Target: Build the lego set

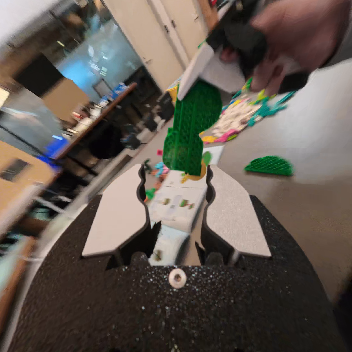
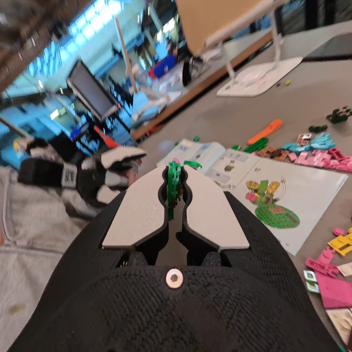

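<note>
My right gripper (image 2: 174, 168) is shut on a green studded plate assembly (image 2: 173, 190), seen edge-on between its pads. In the left wrist view the same green plate (image 1: 190, 129) hangs upright in the air from the right gripper (image 1: 192, 83), which a hand holds at the upper right. My left gripper (image 1: 175, 181) is open and empty. Its fingertips stand just below the plate's lower end, apart from it. The left gripper also shows blurred at the left of the right wrist view (image 2: 133, 165), with its jaws apart.
A green half-round plate (image 1: 270, 166) lies on the grey table (image 1: 285, 209). An open instruction booklet (image 2: 266, 190) lies beneath the grippers. Loose pink, blue, brown and yellow bricks (image 2: 320, 154) are spread to the right, with an orange piece (image 2: 264, 131). A table edge (image 2: 200, 89) runs behind. Spacing between my two grippers at the tips: around 9 cm.
</note>
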Action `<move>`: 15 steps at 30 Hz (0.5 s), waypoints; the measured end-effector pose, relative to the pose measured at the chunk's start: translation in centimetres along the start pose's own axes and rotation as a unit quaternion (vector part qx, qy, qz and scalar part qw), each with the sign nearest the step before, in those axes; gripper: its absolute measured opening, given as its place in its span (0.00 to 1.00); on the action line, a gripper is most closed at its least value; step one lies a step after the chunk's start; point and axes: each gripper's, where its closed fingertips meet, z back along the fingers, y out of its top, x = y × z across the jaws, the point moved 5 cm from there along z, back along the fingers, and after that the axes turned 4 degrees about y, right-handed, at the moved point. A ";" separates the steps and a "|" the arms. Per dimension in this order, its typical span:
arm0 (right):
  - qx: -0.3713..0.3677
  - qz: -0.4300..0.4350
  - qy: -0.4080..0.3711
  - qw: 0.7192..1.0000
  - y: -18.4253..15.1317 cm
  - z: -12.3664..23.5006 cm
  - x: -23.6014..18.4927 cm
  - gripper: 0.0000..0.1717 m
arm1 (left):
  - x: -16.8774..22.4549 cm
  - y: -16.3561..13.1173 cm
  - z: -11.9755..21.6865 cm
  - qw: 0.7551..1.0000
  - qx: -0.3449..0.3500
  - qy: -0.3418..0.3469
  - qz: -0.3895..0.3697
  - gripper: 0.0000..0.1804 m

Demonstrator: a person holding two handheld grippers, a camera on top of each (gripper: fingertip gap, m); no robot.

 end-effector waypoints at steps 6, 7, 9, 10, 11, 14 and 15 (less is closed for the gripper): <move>0.191 -0.128 0.038 0.972 2.8 -0.2 -0.5 0.06 | 0.4 2.0 -2.2 0.930 0.055 0.178 -0.316 0.28; 0.215 -0.149 0.046 0.964 3.0 -0.3 -0.6 0.05 | 0.6 2.4 -2.7 0.917 0.063 0.191 -0.343 0.28; 0.244 -0.172 0.050 0.953 2.9 -0.6 -0.8 0.06 | 1.0 2.9 -3.6 0.895 0.080 0.214 -0.384 0.27; 0.254 -0.179 0.046 0.949 2.8 -0.8 -0.9 0.06 | 0.9 3.2 -3.9 0.883 0.086 0.229 -0.400 0.27; 0.263 -0.186 0.044 0.946 2.6 -0.9 -1.1 0.05 | 0.7 3.3 -4.2 0.872 0.090 0.242 -0.416 0.25; 0.285 -0.220 0.055 0.931 2.1 -1.3 -1.5 0.06 | 0.1 3.5 -4.9 0.845 0.097 0.274 -0.450 0.22; 0.290 -0.229 0.059 0.927 2.0 -1.4 -1.6 0.06 | 0.0 3.5 -5.0 0.838 0.104 0.280 -0.457 0.19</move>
